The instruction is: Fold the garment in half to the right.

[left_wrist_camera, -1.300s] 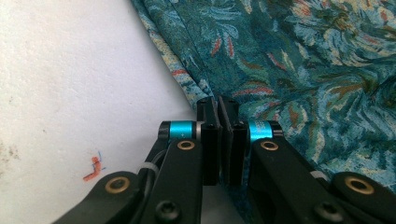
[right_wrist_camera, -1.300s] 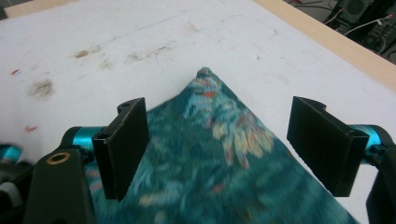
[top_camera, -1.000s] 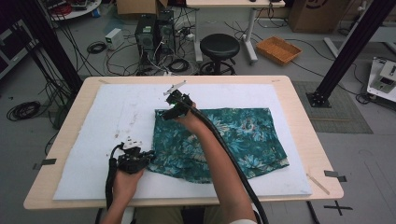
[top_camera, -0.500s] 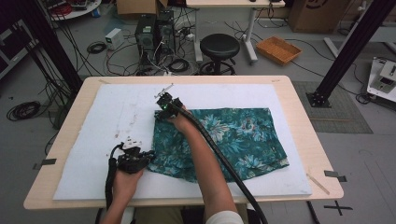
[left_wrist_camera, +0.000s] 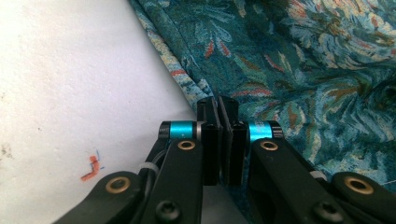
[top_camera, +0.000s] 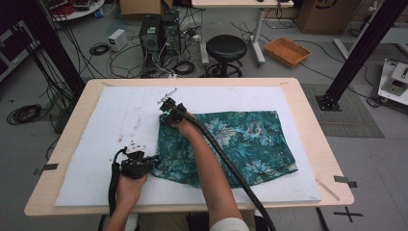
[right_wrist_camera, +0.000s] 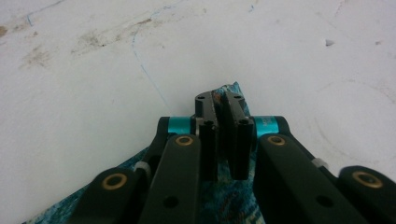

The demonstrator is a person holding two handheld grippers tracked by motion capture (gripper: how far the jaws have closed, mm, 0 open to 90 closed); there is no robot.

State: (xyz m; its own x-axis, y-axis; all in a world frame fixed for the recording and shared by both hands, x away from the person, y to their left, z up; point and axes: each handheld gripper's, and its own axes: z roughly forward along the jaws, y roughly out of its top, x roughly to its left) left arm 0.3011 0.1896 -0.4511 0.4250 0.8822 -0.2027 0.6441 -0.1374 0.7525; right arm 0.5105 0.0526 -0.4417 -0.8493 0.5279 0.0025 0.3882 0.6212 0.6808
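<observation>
Nearest the person's edge of the table point(top_camera: 308, 91), the left gripper point(top_camera: 153, 163) is held low over the white mat point(top_camera: 96, 144), and its jaws are pressed together on the near left corner of the patterned cloth point(top_camera: 240, 144). In the left gripper view, the edge of the cloth point(left_wrist_camera: 299, 70) is seen pinched between the two black jaws of that gripper point(left_wrist_camera: 218, 105), with the white mat point(left_wrist_camera: 70, 70) beside it and a small red mark on the mat at the lower left.

Farther across, the cloth is spread flat on the mat, slightly right of the middle, its green and blue leaf print facing up. At its far left corner the right gripper point(top_camera: 166, 107) is set, with the forearm laid across the cloth. Its jaws have just been closing, and in the right gripper view they are shown pressed together on the tip of the cloth corner point(right_wrist_camera: 232, 88), which is seen poking out past the right gripper point(right_wrist_camera: 219, 100) onto the stained mat point(right_wrist_camera: 303, 56).

Beyond the table, a black stool point(top_camera: 226, 48) is seen on the floor.
</observation>
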